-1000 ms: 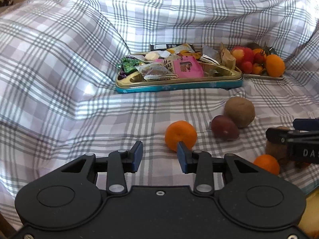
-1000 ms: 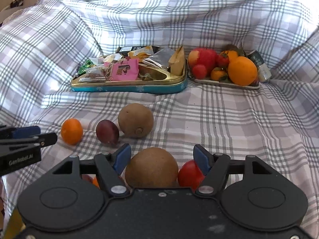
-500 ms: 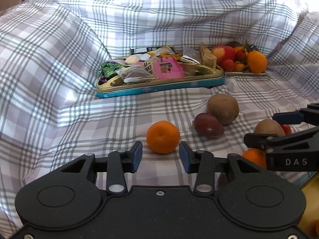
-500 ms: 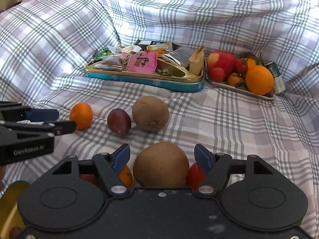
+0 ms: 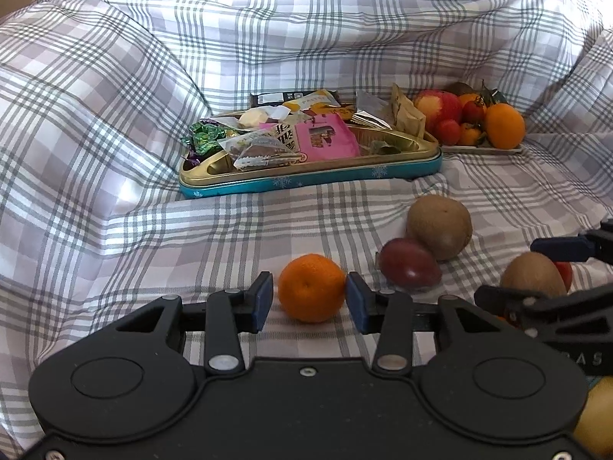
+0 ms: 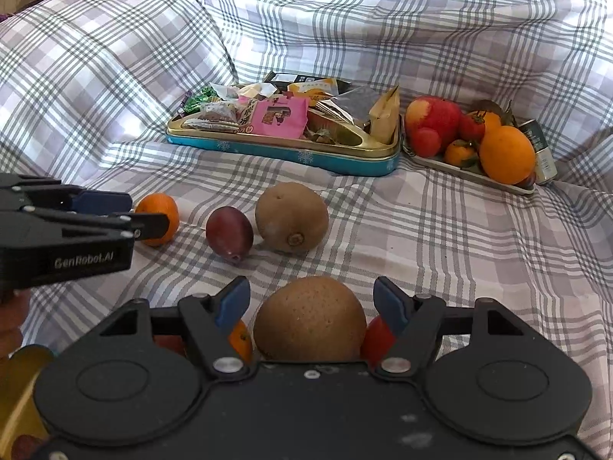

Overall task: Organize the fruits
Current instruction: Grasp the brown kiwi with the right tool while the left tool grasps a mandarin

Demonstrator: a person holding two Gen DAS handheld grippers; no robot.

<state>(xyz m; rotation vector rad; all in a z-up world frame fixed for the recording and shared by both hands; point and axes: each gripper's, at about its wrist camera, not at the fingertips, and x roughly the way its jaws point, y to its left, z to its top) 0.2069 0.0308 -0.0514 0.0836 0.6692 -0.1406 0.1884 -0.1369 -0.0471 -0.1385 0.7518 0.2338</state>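
Observation:
A small tangerine (image 5: 311,293) lies on the checked cloth between the jaws of my left gripper (image 5: 309,301). The right pad sits against its skin and a thin gap shows at the left pad, so the gripper is open. My right gripper (image 6: 310,303) is open around a large brown kiwi (image 6: 310,318), with space on both sides. A small red tomato (image 6: 377,335) and a small orange (image 6: 240,339) lie just beside that kiwi. Farther out rest a purple-red fruit (image 6: 229,232) and a second kiwi (image 6: 292,216).
At the back stands a teal and gold tin (image 6: 306,157) full of snack packets. Right of it a flat tray (image 6: 471,168) holds an apple, an orange and small red fruits. The cloth rises in folds on all sides. A yellow object (image 6: 23,383) shows at the lower left.
My left gripper's jaws have widened and it has come forward, so the tangerine now sits between its pads. The right gripper's view has rolled a little; the kiwi stays between its jaws.

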